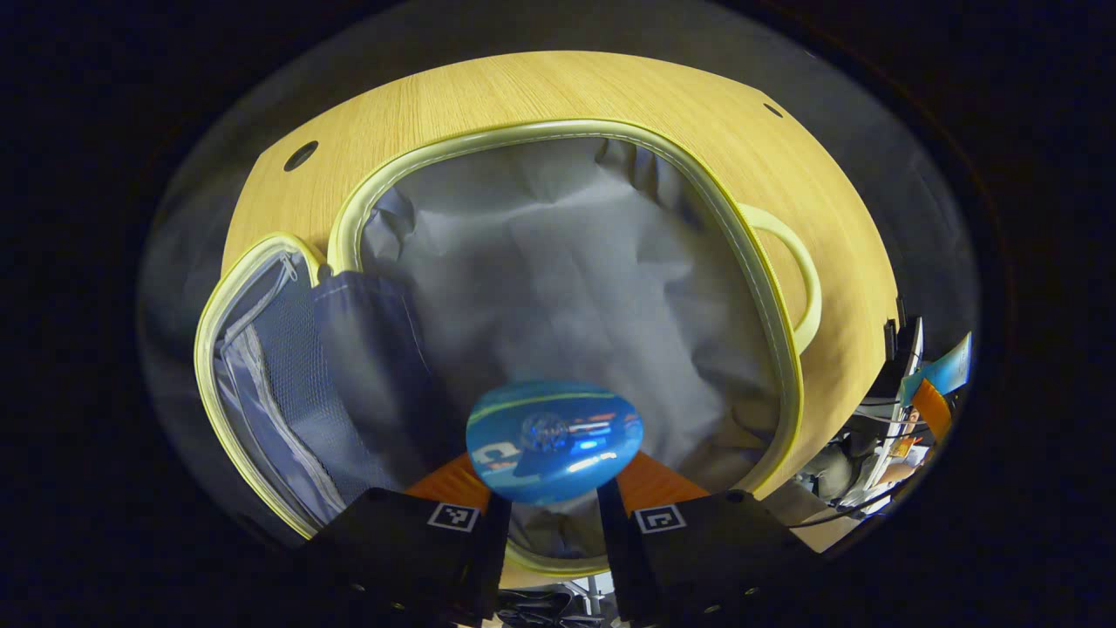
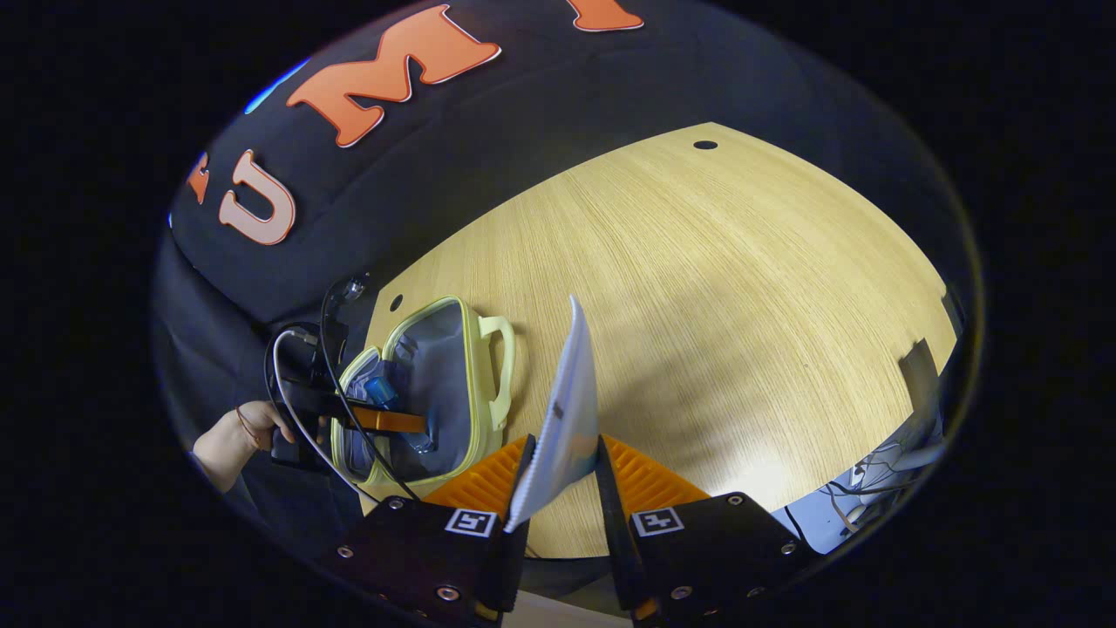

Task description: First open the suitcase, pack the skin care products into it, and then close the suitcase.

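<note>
Wooden table (image 2: 715,288) is carrying an open suitcase (image 1: 785,349). Left gripper (image 1: 554,488) is clamping a blue bottle (image 1: 554,440) over its grey lining; right gripper (image 2: 562,475) is pinching a white sachet (image 2: 571,410) above bare tabletop beside the suitcase.

Recording booth, black cloth wall (image 2: 540,131), bare wooden table (image 2: 741,288)

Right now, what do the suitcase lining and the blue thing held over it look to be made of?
The suitcase lining looks like thin matte grey fabric: it creases and sags. The blue item in the left gripper seems glossy plastic or foil, judging by sharp highlights; which one is unclear.
</note>
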Demonstrator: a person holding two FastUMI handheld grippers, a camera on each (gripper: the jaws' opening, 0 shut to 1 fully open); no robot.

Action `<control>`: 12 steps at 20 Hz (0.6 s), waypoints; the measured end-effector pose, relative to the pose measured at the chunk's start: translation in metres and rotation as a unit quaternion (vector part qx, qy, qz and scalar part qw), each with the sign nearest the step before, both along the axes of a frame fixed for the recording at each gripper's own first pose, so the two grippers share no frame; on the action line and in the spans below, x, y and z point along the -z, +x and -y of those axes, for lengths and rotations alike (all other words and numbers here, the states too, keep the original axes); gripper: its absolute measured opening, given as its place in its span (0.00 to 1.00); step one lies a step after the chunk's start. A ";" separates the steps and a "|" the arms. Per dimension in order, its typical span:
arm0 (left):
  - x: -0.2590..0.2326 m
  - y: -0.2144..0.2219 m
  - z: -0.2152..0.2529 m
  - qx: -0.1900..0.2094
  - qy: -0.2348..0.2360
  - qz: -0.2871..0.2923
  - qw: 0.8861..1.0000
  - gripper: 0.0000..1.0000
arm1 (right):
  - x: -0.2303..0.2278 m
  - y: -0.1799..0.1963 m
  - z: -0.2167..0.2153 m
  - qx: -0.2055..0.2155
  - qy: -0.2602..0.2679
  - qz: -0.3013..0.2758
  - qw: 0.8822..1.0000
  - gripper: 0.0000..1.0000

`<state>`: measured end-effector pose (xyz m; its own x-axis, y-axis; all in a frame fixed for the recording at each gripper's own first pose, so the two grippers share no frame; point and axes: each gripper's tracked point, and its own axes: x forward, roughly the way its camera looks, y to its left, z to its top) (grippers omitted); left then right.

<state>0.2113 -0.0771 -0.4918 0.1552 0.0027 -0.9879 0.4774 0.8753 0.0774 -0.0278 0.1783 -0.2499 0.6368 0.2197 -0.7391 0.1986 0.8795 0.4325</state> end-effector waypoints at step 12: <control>-0.073 -0.031 0.050 0.023 -0.101 0.096 0.990 0.98 | -0.040 0.030 -0.005 -0.077 -0.046 0.036 0.995 0.42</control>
<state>0.1804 -0.1273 -0.4184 0.3348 -0.2027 -0.9202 0.5109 0.8596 -0.0035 0.0017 0.1828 -0.2101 0.6526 0.2526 -0.7144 0.0305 0.9333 0.3578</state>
